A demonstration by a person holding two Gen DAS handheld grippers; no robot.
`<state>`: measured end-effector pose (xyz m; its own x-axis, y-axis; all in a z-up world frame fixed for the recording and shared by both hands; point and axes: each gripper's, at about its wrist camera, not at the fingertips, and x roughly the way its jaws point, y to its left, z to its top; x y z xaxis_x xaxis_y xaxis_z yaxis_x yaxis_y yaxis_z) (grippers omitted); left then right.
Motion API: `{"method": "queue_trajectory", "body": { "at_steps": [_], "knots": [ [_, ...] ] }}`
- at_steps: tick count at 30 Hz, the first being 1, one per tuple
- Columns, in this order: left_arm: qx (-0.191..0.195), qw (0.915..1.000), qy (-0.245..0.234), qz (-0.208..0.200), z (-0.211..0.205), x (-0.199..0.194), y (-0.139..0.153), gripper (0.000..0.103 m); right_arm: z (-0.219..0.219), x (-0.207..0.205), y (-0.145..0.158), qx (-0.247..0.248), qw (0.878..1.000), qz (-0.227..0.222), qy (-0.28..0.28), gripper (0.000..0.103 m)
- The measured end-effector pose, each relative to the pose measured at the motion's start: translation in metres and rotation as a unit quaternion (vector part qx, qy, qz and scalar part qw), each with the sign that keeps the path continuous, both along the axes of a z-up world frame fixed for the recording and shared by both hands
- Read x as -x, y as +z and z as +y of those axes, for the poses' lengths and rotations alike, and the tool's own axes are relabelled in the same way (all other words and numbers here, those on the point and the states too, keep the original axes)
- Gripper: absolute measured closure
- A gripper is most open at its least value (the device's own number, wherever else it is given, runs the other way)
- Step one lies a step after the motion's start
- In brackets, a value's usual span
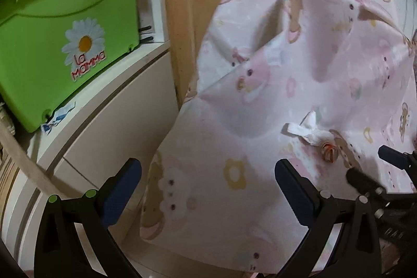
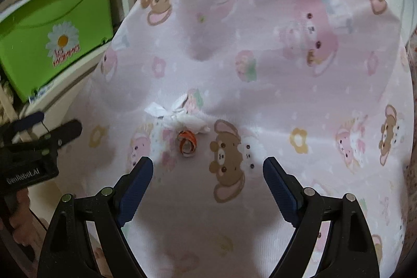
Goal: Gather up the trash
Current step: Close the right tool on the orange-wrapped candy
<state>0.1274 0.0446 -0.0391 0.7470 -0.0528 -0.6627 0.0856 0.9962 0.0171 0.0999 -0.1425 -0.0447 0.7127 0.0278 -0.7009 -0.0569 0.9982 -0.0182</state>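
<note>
Pink printed sheet (image 2: 260,95) bears crumpled tissue (image 2: 179,119) and orange wrapper (image 2: 187,143), unobstructed ahead of both hand-held grippers' wide-apart jaws.

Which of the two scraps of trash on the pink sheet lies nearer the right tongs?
The small orange-and-white curled wrapper; the white crumpled tissue lies just beyond it, farther from the open right tongs.

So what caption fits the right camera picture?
Open right gripper above crumpled white tissue and orange-striped wrapper on pink bear-print sheet.

Both wrist views down onto bedsheet (image 1: 260,100)
</note>
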Motion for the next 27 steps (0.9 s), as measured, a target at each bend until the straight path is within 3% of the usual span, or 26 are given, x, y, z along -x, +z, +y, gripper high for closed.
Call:
{"method": "queue_trajectory", "body": {
  "at_steps": [5, 12, 16, 21, 25, 27],
  "knots": [
    [0.008, 0.9999, 0.004, -0.011, -0.007, -0.009, 0.005, 0.002, 0.002, -0.002, -0.004, -0.005, 1.0, -0.002, 0.018, 0.016],
    [0.048, 0.9985, 0.028, 0.0, 0.001, -0.033, 0.012, 0.002, 0.01, -0.024, -0.009, -0.01, 0.999, 0.015, 0.029, 0.038],
    [0.054, 0.9975, 0.043, 0.016, 0.009, -0.042, 0.006, 0.002, 0.01, -0.037, -0.014, -0.023, 0.999, 0.024, 0.0, 0.042],
    [0.056, 0.9975, 0.043, 0.013, 0.009, -0.043, 0.005, 0.002, 0.014, -0.046, -0.016, -0.023, 0.999, 0.025, 0.003, 0.062],
    [0.045, 0.9985, 0.031, 0.007, 0.0, -0.038, 0.005, 0.002, 0.011, -0.054, -0.021, -0.044, 0.998, 0.036, 0.012, 0.07],
    [0.045, 0.9986, 0.026, 0.006, -0.005, -0.036, 0.004, 0.002, 0.011, -0.055, -0.023, -0.053, 0.998, 0.042, 0.014, 0.085]
  ]
}}
